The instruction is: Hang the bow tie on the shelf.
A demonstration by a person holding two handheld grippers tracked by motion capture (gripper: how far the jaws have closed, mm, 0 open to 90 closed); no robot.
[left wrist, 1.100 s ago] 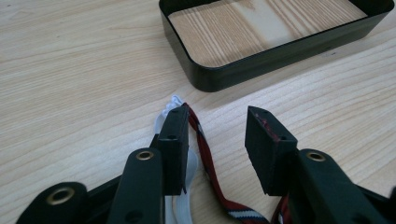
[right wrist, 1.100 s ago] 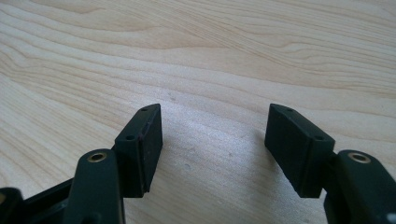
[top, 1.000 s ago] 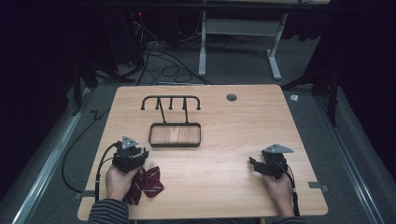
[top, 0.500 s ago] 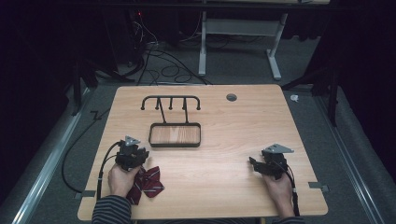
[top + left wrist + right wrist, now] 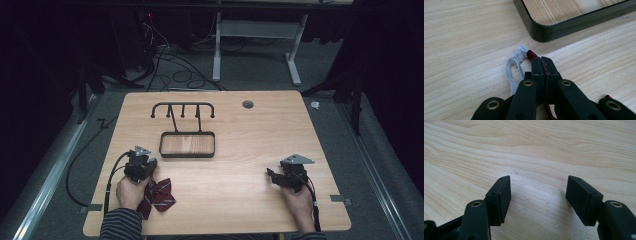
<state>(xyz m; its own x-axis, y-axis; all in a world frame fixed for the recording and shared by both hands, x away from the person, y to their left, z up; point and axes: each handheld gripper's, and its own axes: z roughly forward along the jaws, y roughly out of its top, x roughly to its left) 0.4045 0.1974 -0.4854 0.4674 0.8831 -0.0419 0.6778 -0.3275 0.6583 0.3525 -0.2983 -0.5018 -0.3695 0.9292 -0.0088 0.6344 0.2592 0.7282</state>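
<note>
Left tongs [image 5: 541,62] pinching the bow tie [image 5: 159,196] strap at the counter's [image 5: 240,200] seven o'clock corner.
Their jaws have just been closing on red fabric beside the tray [image 5: 187,145] rim; right tongs [image 5: 539,195] are resting spread over bare wood at four o'clock.

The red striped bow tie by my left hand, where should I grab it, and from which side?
Grip the bow tie at its red strap end beside the white elastic loop, coming from above on the side facing the black tray. That end lies flat and narrow, clear of the bulky bow. The left hand-held gripper is already shut on it there.
</note>
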